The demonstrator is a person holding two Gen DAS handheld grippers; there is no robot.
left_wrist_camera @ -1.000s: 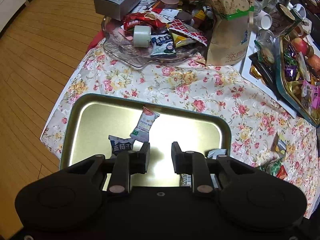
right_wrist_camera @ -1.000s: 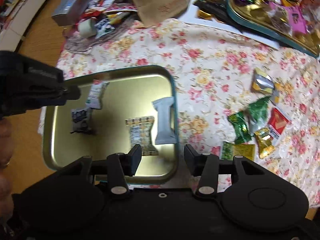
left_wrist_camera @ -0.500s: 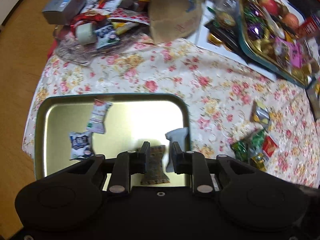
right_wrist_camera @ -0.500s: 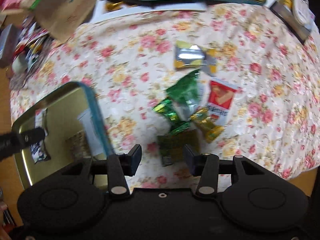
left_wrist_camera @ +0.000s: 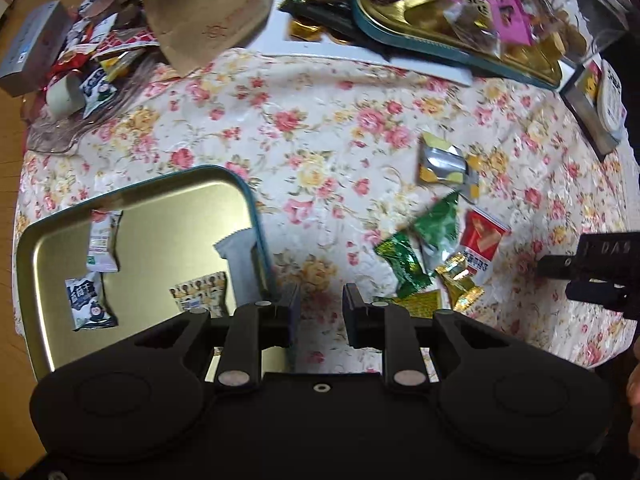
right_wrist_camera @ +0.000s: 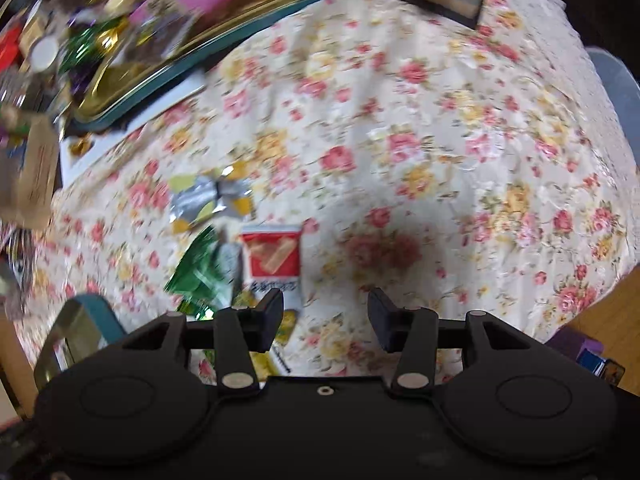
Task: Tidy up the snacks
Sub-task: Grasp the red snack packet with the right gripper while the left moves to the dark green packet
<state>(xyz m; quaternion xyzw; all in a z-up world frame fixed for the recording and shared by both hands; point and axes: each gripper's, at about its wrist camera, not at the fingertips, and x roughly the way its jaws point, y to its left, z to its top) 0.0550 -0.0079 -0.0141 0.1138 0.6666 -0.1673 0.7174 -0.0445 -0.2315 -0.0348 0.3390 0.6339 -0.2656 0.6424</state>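
**Hidden, cropped, blurred**

Right wrist view smeared by motion: the heaped gold tray with teal rim (right_wrist_camera: 168, 80) shows only colour streaks. Green foil packets (right_wrist_camera: 200, 276) blurred, partly behind the right gripper (right_wrist_camera: 326, 314). Red-and-white biscuit packet (right_wrist_camera: 272, 258): print unreadable. Left wrist view: yellow patterned packet (left_wrist_camera: 200, 294) half hidden behind the left gripper (left_wrist_camera: 320, 314) (lower end unseen). Grey box (left_wrist_camera: 28, 48) cropped at the frame edge.
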